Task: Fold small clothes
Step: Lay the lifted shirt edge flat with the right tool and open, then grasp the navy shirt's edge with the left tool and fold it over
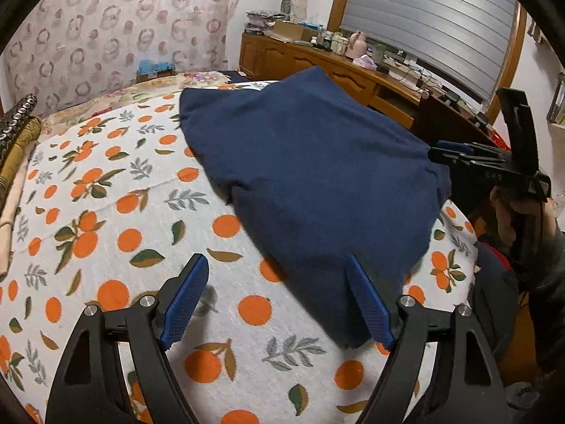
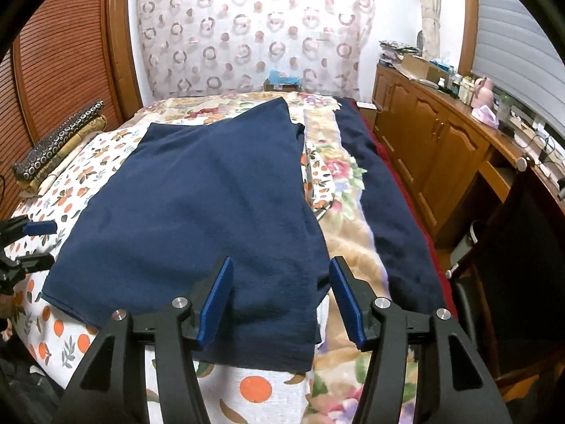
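Note:
A dark blue garment (image 2: 197, 198) lies spread flat on the orange-print sheet (image 2: 70, 183) of the bed; it also shows in the left wrist view (image 1: 317, 176). My left gripper (image 1: 279, 265) is open and empty, its right finger over the garment's near left corner. My right gripper (image 2: 282, 265) is open and empty, its fingers astride the garment's near right edge. The right gripper shows at the right of the left wrist view (image 1: 469, 162), the left gripper at the left edge of the right wrist view (image 2: 39, 243).
A floral blanket (image 2: 346, 233) and a dark blue cloth strip (image 2: 388, 212) lie along the bed's right side. A wooden cabinet (image 2: 441, 148) with clutter stands on the right. Rolled fabrics (image 2: 56, 141) lie at the bed's left. A patterned curtain (image 2: 247, 35) hangs behind.

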`<state>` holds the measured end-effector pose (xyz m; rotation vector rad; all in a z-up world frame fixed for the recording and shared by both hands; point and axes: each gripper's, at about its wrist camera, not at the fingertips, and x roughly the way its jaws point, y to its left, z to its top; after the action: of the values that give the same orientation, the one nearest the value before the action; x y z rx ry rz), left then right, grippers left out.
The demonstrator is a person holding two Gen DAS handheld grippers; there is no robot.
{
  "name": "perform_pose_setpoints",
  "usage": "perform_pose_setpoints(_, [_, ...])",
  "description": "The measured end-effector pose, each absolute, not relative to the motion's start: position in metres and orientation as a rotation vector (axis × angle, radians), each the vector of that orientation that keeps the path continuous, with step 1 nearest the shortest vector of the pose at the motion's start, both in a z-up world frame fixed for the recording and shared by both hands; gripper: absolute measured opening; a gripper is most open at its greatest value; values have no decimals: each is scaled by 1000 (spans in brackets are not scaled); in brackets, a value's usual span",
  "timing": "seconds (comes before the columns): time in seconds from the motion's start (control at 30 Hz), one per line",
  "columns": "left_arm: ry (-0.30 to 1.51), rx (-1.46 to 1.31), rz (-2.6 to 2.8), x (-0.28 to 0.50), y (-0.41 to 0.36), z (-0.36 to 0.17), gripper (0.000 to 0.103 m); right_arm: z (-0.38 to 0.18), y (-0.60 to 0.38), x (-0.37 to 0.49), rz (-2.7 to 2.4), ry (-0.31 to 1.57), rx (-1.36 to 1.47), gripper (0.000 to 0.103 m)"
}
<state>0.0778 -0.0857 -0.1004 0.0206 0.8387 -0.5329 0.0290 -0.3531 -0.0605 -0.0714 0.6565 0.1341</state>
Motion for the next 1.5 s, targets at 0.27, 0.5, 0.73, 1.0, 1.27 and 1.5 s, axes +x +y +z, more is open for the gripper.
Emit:
perform_pose_setpoints(0.27, [886,-4,-636,72,-96,-106,57,-49,-348,21,157,623,-68,59])
perform_pose_setpoints(0.5, [928,-43,-726,70,-98,-109,24,-46,-334,10,209,591,-73,61])
perform_pose_setpoints(0.73, [809,-47,-745,64,-102,-72,12,-52,-311,1,292,595,-94,65])
perform_pose_setpoints(1.0, [710,-56,-734,79,-104,-26,12,-67,-294,-10,376,625,-205,74])
perform_pose_setpoints(1.27, [697,-90,-728,85,-100,-20,12,-85,-305,6,355,682,-288,75])
perform_pose_setpoints(1.5, [677,-92,-715,81,-95,-17,12,-87,-306,17,282,637,-341,75])
